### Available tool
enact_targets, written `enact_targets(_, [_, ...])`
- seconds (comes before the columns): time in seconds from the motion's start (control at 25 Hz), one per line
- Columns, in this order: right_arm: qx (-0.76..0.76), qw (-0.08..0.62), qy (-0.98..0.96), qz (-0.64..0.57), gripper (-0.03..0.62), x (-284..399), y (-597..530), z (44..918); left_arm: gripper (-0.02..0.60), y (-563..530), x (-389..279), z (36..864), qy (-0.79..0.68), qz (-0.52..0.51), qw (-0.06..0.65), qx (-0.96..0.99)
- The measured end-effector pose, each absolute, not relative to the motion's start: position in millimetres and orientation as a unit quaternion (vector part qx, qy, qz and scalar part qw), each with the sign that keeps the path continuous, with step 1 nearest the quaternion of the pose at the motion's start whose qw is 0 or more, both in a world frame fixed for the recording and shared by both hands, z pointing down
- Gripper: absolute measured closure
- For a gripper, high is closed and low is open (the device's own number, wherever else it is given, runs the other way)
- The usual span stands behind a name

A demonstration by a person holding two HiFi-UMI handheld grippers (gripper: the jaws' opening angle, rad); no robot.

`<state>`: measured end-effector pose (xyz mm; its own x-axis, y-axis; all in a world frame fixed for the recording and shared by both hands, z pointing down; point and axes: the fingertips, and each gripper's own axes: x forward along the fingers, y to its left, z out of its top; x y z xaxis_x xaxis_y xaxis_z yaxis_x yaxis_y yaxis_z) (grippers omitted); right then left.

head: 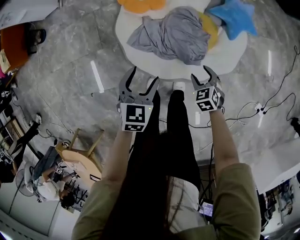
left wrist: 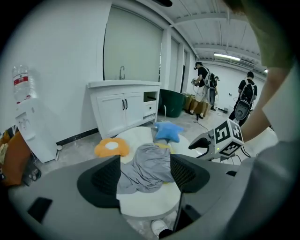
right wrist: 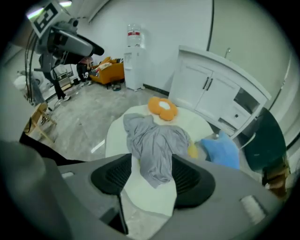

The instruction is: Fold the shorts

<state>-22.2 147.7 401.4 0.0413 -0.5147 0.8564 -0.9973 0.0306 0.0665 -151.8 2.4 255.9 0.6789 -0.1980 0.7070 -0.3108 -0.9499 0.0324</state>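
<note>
Left tongs (head: 144,77) and right tongs (head: 205,76) both gape empty; crumpled shorts (head: 173,35) lie ahead of me, heap stretched crosswise, my right tongs seemingly nearer.

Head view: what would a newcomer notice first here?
The crumpled grey shorts lie heaped in the middle of the white table, with a blue star cushion at its far right and an orange flower cushion at its far left. Nearer, the left gripper and right gripper hang open and empty, short of the shorts.
</note>
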Motion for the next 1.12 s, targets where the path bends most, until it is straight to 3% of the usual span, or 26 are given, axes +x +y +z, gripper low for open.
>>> enact_targets(0.44, [0.523,0.445,-0.632,0.36,0.336,-13.8,170.7,578.6,0.263,40.5,-139.9,406.0,-0.131,0.419,0.096,0.893])
enact_targets(0.88, [0.403,0.562,-0.634,0.347,0.342,6.4,201.2,672.5,0.262,48.1,-121.3,465.7,-0.119,0.424,0.1,0.892])
enact_targets(1.0, [0.401,0.566,-0.633,0.344,0.467,13.6,203.3,668.5,0.262,48.7,-123.6,468.7,-0.122,0.427,0.104,0.89])
enact_targets(1.12, [0.4,0.564,-0.636,0.343,0.482,18.7,203.3,657.2,0.262,49.6,-125.3,467.5,-0.124,0.431,0.105,0.888])
